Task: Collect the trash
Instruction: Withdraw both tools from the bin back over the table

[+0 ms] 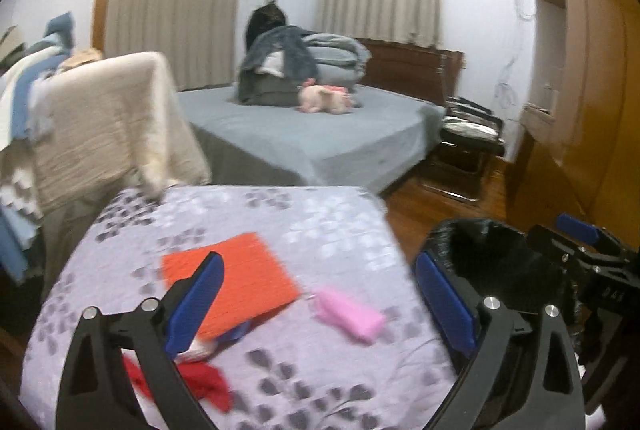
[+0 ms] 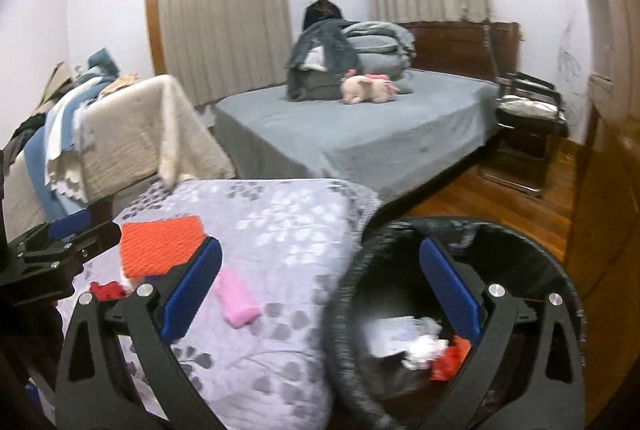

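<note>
A flowered lilac cloth covers a table (image 1: 280,214) (image 2: 280,214). On it lie an orange mat (image 1: 236,278) (image 2: 160,242), a pink soft piece (image 1: 348,314) (image 2: 236,300) and red crumpled trash (image 1: 204,382) (image 2: 105,290). A black-lined trash bin (image 2: 532,246) (image 1: 492,258) stands right of the table, holding white and red scraps (image 2: 428,346). My left gripper (image 1: 320,294) is open and empty above the table. My right gripper (image 2: 320,278) is open and empty, spanning the table edge and the bin.
A bed with a grey sheet (image 1: 320,134), folded bedding and a pink plush toy (image 1: 324,98) lies behind. A chair draped in beige cloth (image 1: 108,126) stands left. A black metal chair (image 1: 468,146) and a wooden wardrobe (image 1: 592,110) are right.
</note>
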Demonstrator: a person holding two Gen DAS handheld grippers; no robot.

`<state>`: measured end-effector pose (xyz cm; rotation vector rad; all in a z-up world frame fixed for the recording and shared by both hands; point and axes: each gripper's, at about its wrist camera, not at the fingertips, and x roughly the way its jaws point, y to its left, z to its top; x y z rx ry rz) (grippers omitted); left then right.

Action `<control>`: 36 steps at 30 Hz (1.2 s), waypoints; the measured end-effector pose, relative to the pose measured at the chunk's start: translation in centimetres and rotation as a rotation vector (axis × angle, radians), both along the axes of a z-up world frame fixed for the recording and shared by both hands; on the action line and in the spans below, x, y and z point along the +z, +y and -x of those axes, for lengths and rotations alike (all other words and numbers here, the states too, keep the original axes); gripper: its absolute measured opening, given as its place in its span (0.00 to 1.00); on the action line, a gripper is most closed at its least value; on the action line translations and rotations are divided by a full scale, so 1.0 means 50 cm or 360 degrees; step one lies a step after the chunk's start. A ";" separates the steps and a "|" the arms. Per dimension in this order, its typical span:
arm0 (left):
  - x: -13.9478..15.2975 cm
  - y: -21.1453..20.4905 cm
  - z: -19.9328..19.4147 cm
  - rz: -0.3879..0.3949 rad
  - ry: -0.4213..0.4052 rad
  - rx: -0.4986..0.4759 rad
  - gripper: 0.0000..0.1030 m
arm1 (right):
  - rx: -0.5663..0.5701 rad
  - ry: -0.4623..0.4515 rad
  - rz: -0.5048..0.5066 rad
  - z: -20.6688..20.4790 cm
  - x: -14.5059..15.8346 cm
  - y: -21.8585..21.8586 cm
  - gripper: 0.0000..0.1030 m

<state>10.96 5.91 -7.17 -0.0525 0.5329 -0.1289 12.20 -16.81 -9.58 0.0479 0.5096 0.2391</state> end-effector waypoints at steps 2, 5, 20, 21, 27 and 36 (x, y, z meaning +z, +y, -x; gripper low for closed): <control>-0.010 0.036 0.010 0.0002 0.0018 0.0063 0.92 | 0.0041 0.0005 0.0005 -0.003 -0.005 0.028 0.94; -0.025 0.077 0.021 -0.0019 0.0041 0.0134 0.92 | 0.0091 0.0005 0.0013 -0.009 -0.013 0.072 0.94; -0.122 0.169 0.035 -0.0065 0.0212 0.0228 0.92 | 0.0157 0.0149 0.0089 -0.027 -0.105 0.171 0.94; -0.129 0.171 0.034 -0.0073 0.0221 0.0225 0.92 | 0.0158 0.0162 0.0091 -0.028 -0.110 0.174 0.94; -0.165 0.183 0.033 -0.0079 0.0288 0.0212 0.92 | 0.0163 0.0193 0.0139 -0.031 -0.133 0.193 0.94; -0.215 0.208 0.025 -0.0039 0.0380 0.0232 0.92 | 0.0165 0.0242 0.0194 -0.032 -0.156 0.212 0.94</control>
